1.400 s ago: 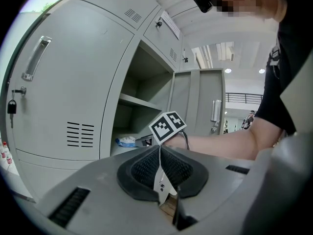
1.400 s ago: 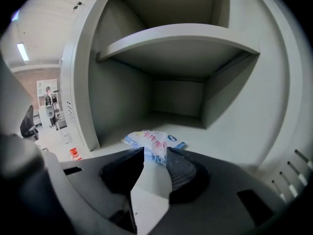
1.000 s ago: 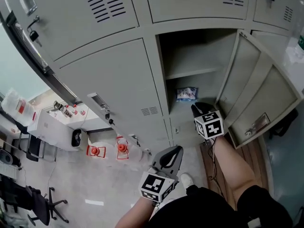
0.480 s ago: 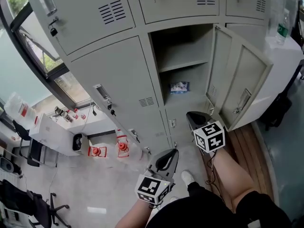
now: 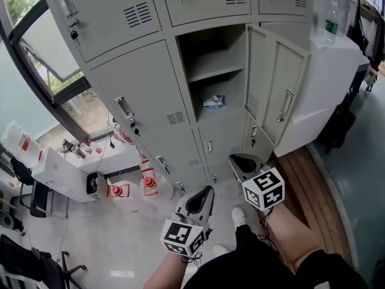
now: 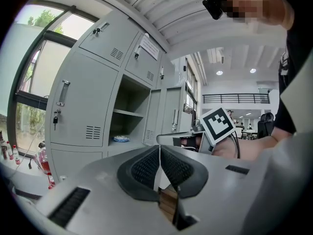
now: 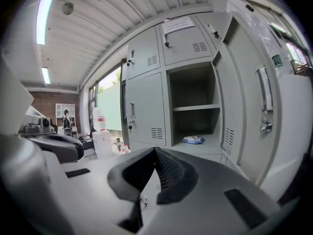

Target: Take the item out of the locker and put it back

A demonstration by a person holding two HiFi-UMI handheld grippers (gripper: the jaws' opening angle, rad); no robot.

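Observation:
A small blue and white packet [image 5: 213, 102] lies on the lower floor of the open locker [image 5: 210, 71], also seen as the packet [image 7: 193, 140] and the packet [image 6: 120, 138]. The locker door [image 5: 283, 98] stands swung open to the right. My left gripper [image 5: 204, 192] is shut with nothing in it, low and well back from the locker. My right gripper [image 5: 240, 160] is also shut and empty, below the compartment and away from the packet. In the right gripper view the jaws [image 7: 155, 151] meet at a point.
Closed grey lockers [image 5: 114, 77] fill the wall to the left. A white cabinet [image 5: 328, 83] with a bottle [image 5: 329, 23] stands right of the door. Red items [image 5: 120, 190] and a white box [image 5: 66, 167] sit on the floor at left, by a window [image 5: 36, 53].
The head view has drawn back and tilted, so the locker looks smaller and farther. Both grippers have come down and away from the compartment. The packet stays on the shelf.

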